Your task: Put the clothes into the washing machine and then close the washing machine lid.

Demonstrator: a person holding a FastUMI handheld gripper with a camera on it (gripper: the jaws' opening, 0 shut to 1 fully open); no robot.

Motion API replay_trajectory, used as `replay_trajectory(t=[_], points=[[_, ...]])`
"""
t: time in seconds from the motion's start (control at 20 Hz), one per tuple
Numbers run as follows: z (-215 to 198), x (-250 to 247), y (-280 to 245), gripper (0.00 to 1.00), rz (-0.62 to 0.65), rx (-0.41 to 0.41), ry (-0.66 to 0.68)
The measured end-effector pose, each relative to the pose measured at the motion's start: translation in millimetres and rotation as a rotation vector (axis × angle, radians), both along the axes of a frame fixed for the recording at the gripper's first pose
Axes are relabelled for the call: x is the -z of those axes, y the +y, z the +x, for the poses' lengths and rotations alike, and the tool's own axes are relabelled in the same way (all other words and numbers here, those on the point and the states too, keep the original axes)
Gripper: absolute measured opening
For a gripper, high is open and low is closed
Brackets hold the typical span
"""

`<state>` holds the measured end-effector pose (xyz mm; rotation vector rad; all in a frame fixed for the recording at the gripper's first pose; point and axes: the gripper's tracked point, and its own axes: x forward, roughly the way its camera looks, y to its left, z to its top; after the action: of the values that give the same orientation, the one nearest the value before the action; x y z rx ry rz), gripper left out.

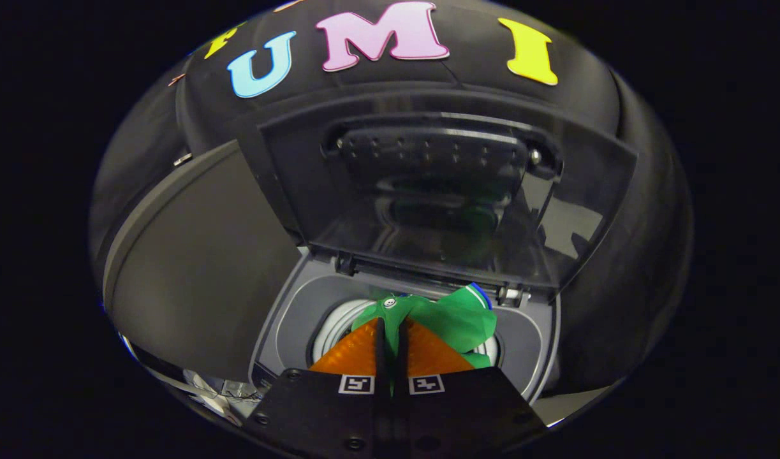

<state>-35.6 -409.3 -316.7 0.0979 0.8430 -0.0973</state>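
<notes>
My gripper [391, 326] hangs over the round opening of the washing machine [287, 319], its fingers pressed together on a green garment [456, 319]. The cloth bunches just ahead of the fingertips and spills toward the back right of the drum opening, with a small white and blue patch on it. The drum's pale inner rim [335, 325] shows to the left of the fingers. The dark, see-through lid [441, 197] stands raised behind the opening, hinged along its back edge, and mirrors the drum and some green.
A grey top panel [198, 268] of the machine stretches to the left of the opening. Black cloth walls the booth behind the lid. Some pale clutter [214, 392] lies low beside the machine's front left corner.
</notes>
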Motion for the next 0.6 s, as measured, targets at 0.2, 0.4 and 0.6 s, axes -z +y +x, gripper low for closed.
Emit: replay_trajectory(t=[0.2,0.4,0.6], points=[[-2.3,44.2,-10.8,0.05,-0.01,0.037,0.06],[-2.2,67.2,-13.5,0.05,-0.071,0.012,0.109],[-2.9,84.0,-7.5,0.05,-0.1,0.002,0.147]])
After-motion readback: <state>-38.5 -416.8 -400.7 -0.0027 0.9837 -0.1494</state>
